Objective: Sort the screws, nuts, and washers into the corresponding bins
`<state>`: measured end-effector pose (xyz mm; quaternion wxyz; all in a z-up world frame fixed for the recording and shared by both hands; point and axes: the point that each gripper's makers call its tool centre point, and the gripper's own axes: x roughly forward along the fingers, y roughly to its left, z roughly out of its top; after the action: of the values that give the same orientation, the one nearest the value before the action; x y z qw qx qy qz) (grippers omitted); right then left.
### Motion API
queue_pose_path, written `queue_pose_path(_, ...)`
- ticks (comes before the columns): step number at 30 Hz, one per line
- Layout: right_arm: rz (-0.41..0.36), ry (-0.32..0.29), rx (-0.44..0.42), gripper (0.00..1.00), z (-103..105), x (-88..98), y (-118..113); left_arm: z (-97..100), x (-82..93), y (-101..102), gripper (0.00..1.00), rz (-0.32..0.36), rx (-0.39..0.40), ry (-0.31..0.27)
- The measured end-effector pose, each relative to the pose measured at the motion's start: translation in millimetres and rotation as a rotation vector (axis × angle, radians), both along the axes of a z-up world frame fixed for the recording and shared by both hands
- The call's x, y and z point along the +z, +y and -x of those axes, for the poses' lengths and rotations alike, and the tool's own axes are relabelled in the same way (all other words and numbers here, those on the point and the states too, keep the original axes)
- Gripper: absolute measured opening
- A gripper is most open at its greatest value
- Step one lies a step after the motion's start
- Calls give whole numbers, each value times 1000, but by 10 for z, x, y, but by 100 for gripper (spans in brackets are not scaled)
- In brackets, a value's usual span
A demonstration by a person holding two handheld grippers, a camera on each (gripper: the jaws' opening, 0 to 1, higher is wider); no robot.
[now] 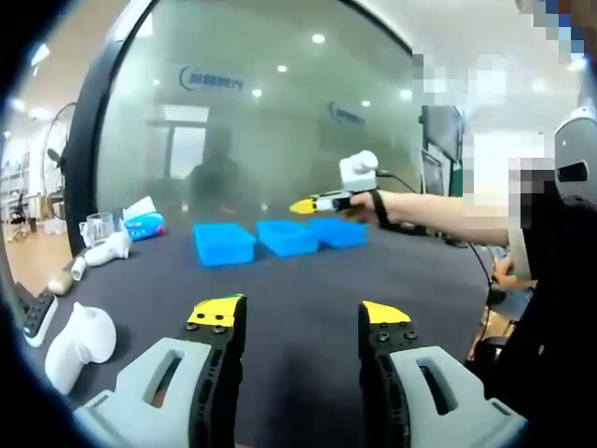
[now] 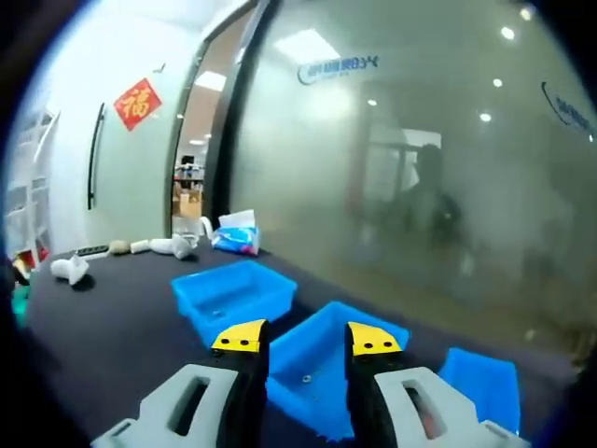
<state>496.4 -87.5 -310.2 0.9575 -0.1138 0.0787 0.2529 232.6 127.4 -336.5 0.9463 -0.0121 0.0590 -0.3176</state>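
Frosted glass walls off the far side of a dark table [image 1: 308,299], with ceiling lights glowing through it.

Seen from the left gripper view, the left gripper [image 1: 298,322] hangs low over bare tabletop, its yellow-tipped jaws spread wide apart with nothing between them and nothing touching them. Beyond it stand three bright blue bins in a row across the table: the left bin [image 1: 224,244], the middle bin [image 1: 286,236] and the right bin [image 1: 338,231], shallow, rectangular and set just beside one another. Above the right bin, a person's outstretched hand [image 1: 396,207] holds the right gripper [image 1: 306,205], its yellow tip pointing left; from this angle I cannot tell how its jaws stand.

The right gripper view settles that: the right gripper [image 2: 300,339] has its jaws parted by a moderate gap and holds nothing. It hovers directly over the middle bin [image 2: 322,369], on whose floor lies one small dark ring-shaped piece [image 2: 307,379] (too small to tell nut from washer). The left bin [image 2: 233,294] sits just beyond, and the right bin [image 2: 485,385] lies at the lower right.

Off to the table's left end are white controller-shaped objects [image 1: 82,338] and a tissue pack [image 1: 145,221].
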Motion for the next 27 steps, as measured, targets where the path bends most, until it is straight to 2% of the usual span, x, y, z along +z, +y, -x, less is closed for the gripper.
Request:
queue_pose_path(7, -39, -39, 34, 29, 634, 145, -163, -12, 42, 39, 46, -3, 13, -12)
queue_pose_path(18, -135, -115, -4, 28, 1715, 350, -716, 8, 146, 20, 46, -10, 22, -39)
queue_pose_path(22, -156, -159, -36, 28, 2042, 410, -947, 29, 191, -4, 47, -16, 19, -51)
queue_pose_path(27, -180, -174, -61, 29, 2361, 383, -1140, 47, 229, -2, 47, -18, 21, -61)
